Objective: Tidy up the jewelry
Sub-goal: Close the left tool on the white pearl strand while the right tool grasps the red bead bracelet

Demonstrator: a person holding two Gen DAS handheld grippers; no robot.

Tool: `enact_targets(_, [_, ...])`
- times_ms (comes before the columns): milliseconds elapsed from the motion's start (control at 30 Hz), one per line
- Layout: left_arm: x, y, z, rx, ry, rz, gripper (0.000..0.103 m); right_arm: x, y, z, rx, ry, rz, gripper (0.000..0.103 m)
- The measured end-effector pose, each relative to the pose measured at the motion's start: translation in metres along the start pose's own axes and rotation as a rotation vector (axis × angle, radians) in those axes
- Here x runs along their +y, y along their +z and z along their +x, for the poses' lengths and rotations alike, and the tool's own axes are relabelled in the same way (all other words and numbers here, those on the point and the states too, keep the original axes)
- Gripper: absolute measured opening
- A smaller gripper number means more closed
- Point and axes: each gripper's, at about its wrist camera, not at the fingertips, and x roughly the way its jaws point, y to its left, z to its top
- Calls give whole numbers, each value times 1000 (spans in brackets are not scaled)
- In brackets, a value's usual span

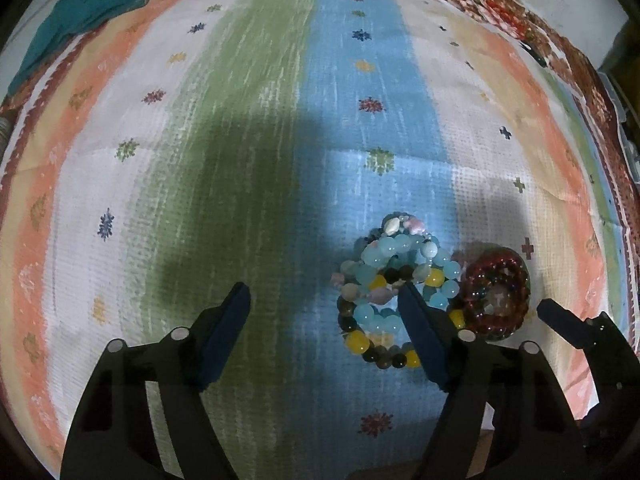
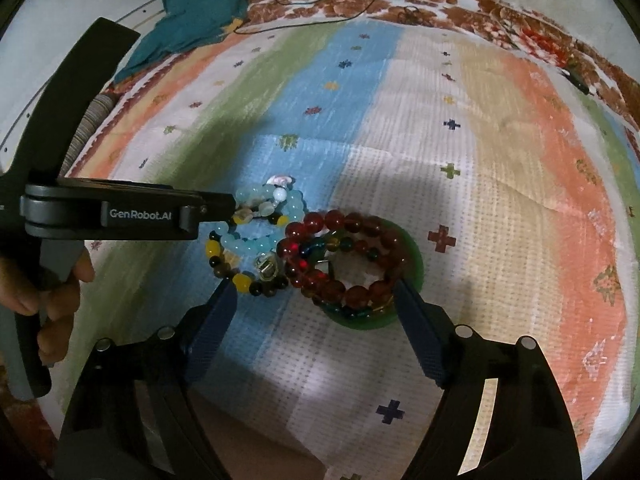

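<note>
A pile of light blue, yellow and dark bead bracelets (image 1: 400, 264) (image 2: 256, 236) lies on the blue stripe of a striped cloth (image 1: 240, 140). Just to its right, dark red bead bracelets (image 1: 496, 292) (image 2: 344, 248) sit in a small green dish (image 2: 416, 264). My left gripper (image 1: 322, 292) is open and points down; its right finger rests in the blue pile, its left finger on bare cloth. My right gripper (image 2: 316, 290) is open and straddles the red bracelets, with its right fingertip at the dish rim and its left fingertip beside a yellow bead.
A teal cloth (image 1: 92, 4) (image 2: 200, 8) lies crumpled at the far left. A thin black cable (image 2: 320, 12) runs along the far floral border. A person's hand (image 2: 60, 292) holds the left gripper's handle. The cloth's right stripes (image 2: 520, 200) are bare.
</note>
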Motion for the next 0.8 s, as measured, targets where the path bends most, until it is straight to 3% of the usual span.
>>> enact_targets(200, [-4, 0, 4, 13, -15, 19, 62, -2, 3, 5, 9, 1, -3, 65])
enact_targets(467, [-15, 1, 10, 26, -33, 46, 44, -4, 6, 13, 33, 12, -18, 34])
enact_targets(633, [-16, 1, 10, 31, -75, 41, 27, -6, 4, 15, 41, 17, -11, 29])
enact_targets(667, [-16, 1, 10, 32, -83, 42, 21, -7, 4, 15, 39, 23, -9, 21])
enact_targets(800, [-20, -1, 9, 19, -75, 59, 19, -6, 4, 15, 37, 34, -3, 21])
